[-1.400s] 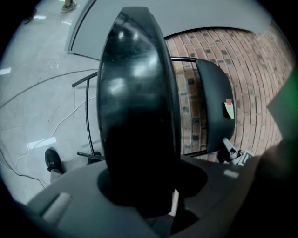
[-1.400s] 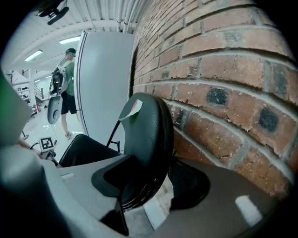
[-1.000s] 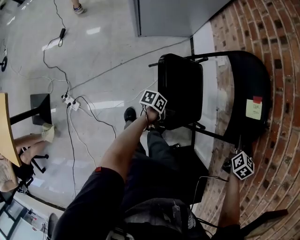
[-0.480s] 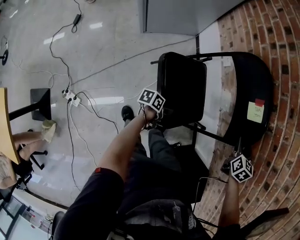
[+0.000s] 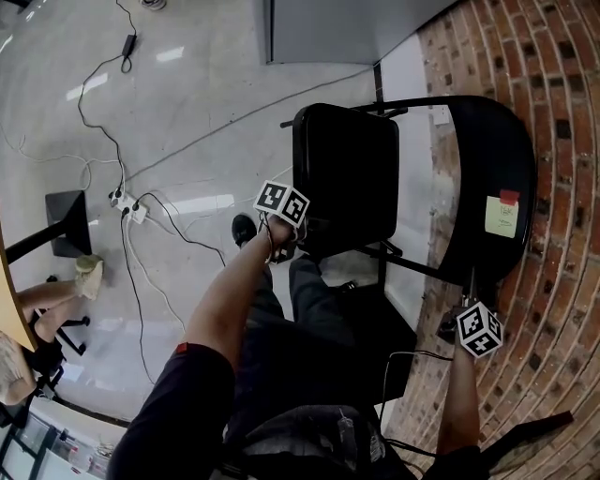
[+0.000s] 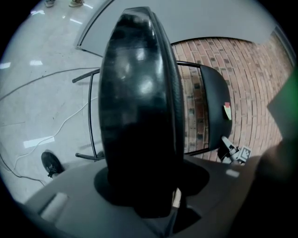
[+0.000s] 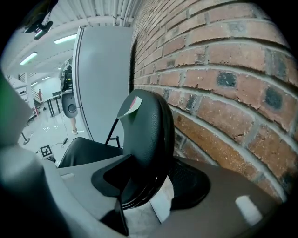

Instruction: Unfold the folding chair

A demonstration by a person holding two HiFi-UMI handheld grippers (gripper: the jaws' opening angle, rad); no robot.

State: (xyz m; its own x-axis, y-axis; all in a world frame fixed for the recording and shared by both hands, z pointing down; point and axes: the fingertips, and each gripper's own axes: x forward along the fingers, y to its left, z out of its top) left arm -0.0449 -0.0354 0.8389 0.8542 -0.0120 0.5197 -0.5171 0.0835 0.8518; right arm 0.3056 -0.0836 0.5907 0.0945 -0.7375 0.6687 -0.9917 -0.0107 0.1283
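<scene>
A black folding chair stands against the brick wall, its padded seat swung partway out from the backrest. My left gripper is shut on the seat's near edge. In the left gripper view the seat fills the space between the jaws of the left gripper. My right gripper is shut on the backrest's lower rim, and in the right gripper view the backrest sits pinched in the right gripper. A yellow note is stuck on the backrest.
The brick wall runs close behind the chair, with a grey panel at the top. Cables and a power strip lie on the shiny floor to the left. A seated person's leg and a black stand are at far left.
Both grippers have sunk a little while keeping their holds on the chair. In the head view the chair and the left gripper have slid slightly left.
</scene>
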